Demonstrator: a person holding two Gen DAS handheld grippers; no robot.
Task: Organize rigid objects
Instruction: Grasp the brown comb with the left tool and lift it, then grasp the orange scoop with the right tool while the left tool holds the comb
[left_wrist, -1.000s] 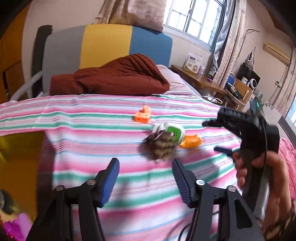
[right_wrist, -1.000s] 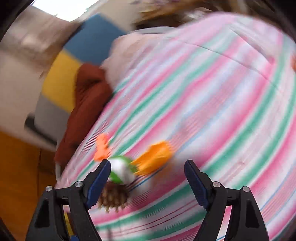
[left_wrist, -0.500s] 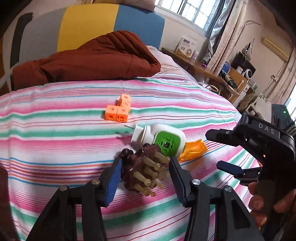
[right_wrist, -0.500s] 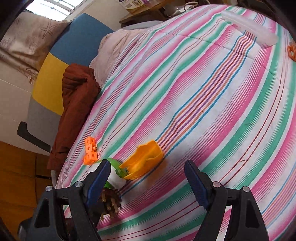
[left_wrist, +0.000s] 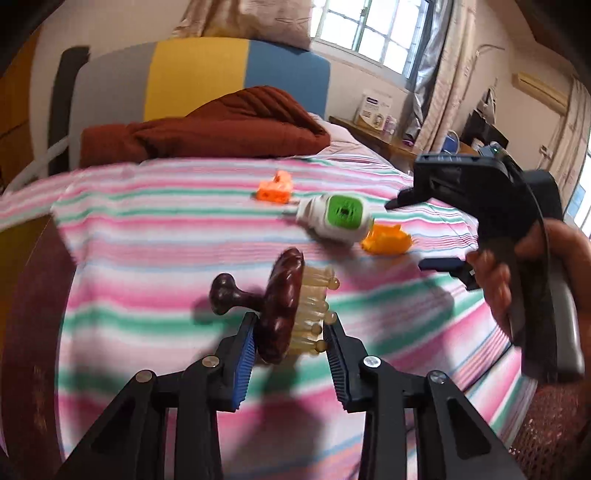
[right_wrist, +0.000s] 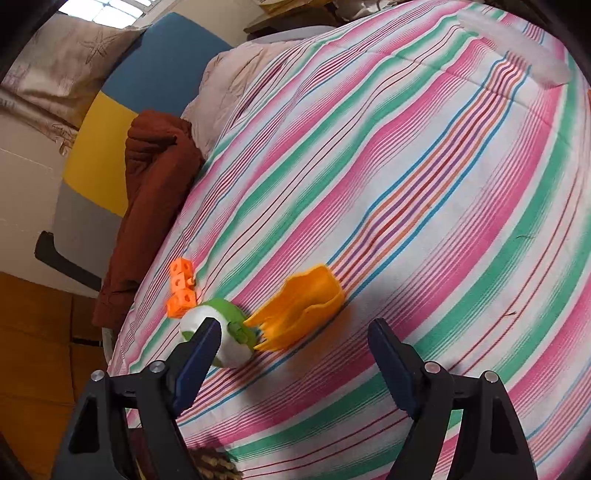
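Observation:
A brown massage brush (left_wrist: 284, 314) with pale bristles stands on edge between the pads of my left gripper (left_wrist: 290, 343), above the striped bedspread (left_wrist: 155, 251). The jaws are closing and both pads touch it. Beyond it lie a white and green plastic device (left_wrist: 338, 218), an orange scoop-like piece (left_wrist: 388, 242) and joined orange cubes (left_wrist: 275, 190). My right gripper (right_wrist: 293, 326) hangs open over the orange scoop-like piece (right_wrist: 306, 306), its left finger in front of the white and green device (right_wrist: 218, 332). The orange cubes (right_wrist: 179, 291) lie just behind. A hand holds that gripper (left_wrist: 480, 206) at the right.
A brown blanket (left_wrist: 207, 125) is heaped at the head of the bed against a grey, yellow and blue headboard (left_wrist: 199, 74). A desk with boxes (left_wrist: 376, 136) stands by the window. A long translucent piece (right_wrist: 517, 40) lies far across the bedspread. The bed's edge drops off at the left.
My left gripper came down around the brush, its jaws narrowed onto it, and the brush now stands turned on edge between the pads. The right gripper's view has steadied and hardly shifted.

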